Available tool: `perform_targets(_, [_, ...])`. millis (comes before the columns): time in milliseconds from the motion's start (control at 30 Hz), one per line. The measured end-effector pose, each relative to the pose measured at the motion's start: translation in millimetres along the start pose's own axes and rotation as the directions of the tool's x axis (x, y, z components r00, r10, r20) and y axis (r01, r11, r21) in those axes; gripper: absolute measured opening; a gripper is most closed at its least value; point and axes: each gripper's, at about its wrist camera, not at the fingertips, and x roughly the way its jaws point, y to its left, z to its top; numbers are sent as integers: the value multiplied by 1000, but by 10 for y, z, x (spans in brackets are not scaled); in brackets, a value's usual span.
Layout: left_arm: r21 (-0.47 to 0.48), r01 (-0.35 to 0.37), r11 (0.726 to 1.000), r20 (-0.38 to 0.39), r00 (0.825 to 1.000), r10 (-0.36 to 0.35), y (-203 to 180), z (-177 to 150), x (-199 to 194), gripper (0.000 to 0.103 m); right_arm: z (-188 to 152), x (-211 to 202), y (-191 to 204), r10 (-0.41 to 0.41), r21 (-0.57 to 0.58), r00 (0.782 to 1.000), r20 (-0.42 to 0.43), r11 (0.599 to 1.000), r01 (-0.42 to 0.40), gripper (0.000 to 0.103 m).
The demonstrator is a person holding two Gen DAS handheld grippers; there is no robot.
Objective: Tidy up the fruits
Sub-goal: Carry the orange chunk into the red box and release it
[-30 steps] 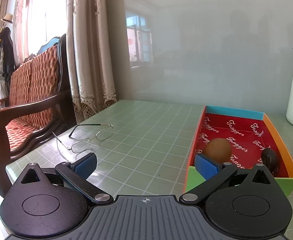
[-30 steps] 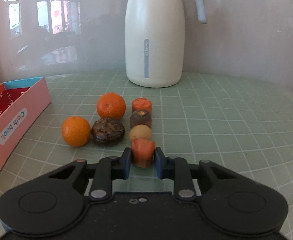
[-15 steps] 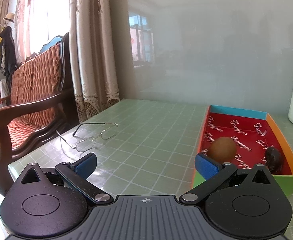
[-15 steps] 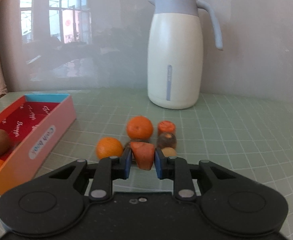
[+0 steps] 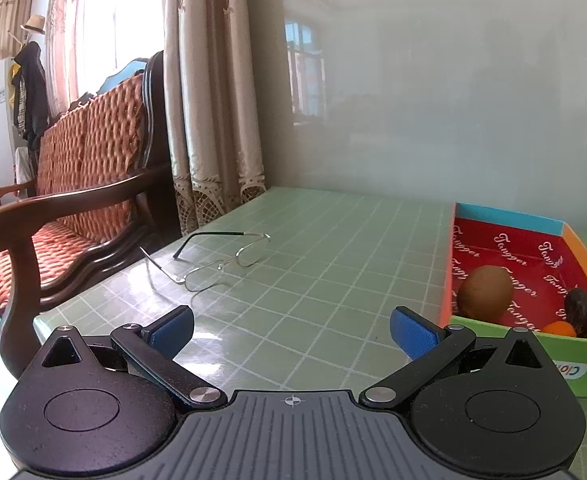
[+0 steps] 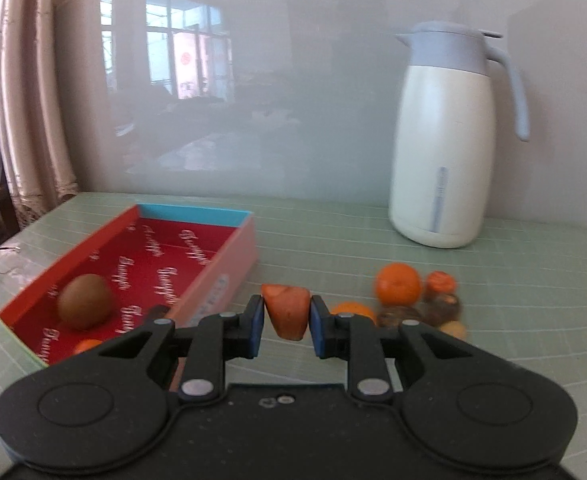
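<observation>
Gripping an orange wedge-shaped fruit piece, your right gripper has its blue pads pressed against both sides of it, holding it clear above the green gridded table. That piece sits in the air just beside the near right corner of the red-lined box. Inside the box you already have a brown kiwi, a small orange fruit near the front wall, and a dark fruit close to the right wall. Loose fruit waits on the table to the right of the box: two oranges, another orange piece, and some darker, blurred ones. A white jug stands behind them.

Your left gripper hangs with its fingers spread wide and nothing between them, over bare table left of the box. A pair of glasses lies farther ahead on the table.
</observation>
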Motion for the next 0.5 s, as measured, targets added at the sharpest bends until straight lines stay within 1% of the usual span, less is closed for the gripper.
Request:
perform_targets(333, [0, -17, 1000, -11, 1000, 17, 129, -16, 18, 103, 15, 93, 579, 117, -25, 993, 11, 993, -116, 23])
perform_targets(500, [8, -29, 1000, -21, 999, 29, 183, -35, 35, 103, -24, 173, 834, 153, -46, 988, -4, 987, -153, 23])
